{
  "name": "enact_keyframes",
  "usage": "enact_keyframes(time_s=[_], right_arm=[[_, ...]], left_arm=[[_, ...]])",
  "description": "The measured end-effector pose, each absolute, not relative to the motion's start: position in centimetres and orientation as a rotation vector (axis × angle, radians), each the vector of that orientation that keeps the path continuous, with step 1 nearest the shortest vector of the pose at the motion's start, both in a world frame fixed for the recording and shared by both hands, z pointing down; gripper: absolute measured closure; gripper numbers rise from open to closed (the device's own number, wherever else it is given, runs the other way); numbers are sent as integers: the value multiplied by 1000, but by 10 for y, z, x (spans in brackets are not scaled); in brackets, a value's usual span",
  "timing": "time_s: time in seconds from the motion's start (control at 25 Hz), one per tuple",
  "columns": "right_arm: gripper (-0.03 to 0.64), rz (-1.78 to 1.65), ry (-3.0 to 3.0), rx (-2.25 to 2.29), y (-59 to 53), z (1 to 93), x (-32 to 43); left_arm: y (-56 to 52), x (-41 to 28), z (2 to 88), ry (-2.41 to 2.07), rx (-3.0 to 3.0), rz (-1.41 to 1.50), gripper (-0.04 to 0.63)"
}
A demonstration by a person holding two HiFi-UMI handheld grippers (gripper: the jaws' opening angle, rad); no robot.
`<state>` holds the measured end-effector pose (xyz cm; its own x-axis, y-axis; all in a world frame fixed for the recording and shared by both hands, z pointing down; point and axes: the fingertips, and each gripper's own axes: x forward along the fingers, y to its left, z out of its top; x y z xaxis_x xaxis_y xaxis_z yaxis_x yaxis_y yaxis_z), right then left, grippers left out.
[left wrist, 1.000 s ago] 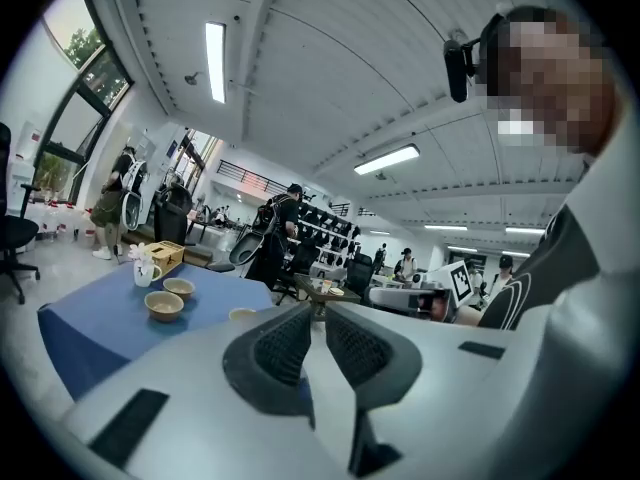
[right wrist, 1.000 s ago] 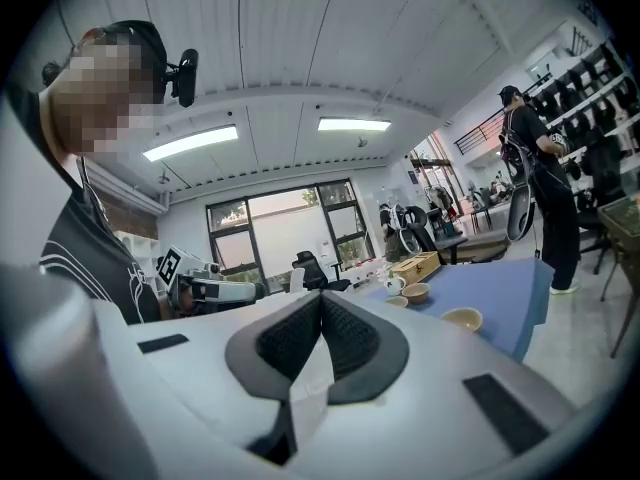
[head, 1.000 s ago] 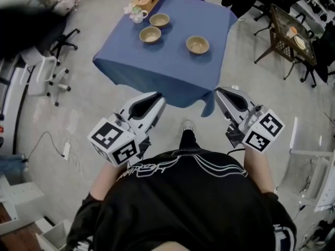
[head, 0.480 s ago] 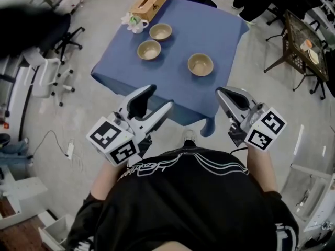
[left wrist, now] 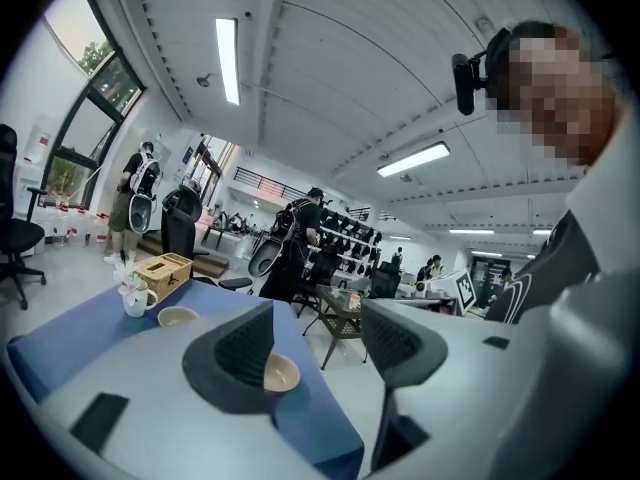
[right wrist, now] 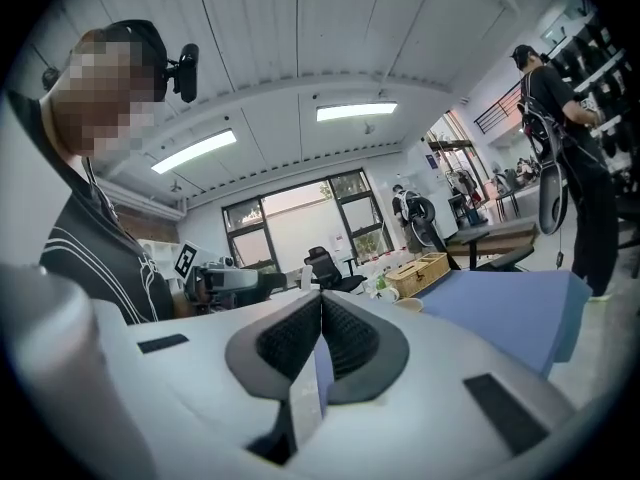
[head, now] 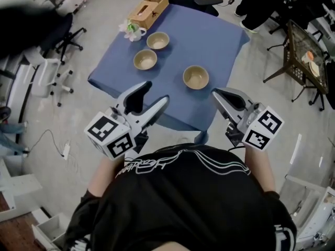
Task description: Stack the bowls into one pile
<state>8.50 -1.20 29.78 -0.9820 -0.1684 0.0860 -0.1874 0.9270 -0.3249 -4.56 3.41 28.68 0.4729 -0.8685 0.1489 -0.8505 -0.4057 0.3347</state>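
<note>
Head view: left gripper [head: 156, 91] just opened wide, empty; right gripper [head: 215, 92] pressed together; shirt lettering [head: 149, 163] illegible.

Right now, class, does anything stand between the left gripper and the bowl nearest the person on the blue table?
Nothing visible does. The left gripper, its fingers just opening with nothing between them, faces the bowl across bare blue tablecloth. The other two bowls sit farther left.

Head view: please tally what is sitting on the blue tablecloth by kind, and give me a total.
Bowls: 3
Wooden box: 1
White mug with flowers: 1
Total: 5
</note>
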Motion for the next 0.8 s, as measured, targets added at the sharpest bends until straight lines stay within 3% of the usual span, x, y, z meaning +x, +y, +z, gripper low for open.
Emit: enact_keyframes(time_s=[0.8], right_arm=[[589, 498, -2998, 276, -46, 305, 33]], left_arm=[[-12, -123, 326, -1545, 2230, 5, 330]])
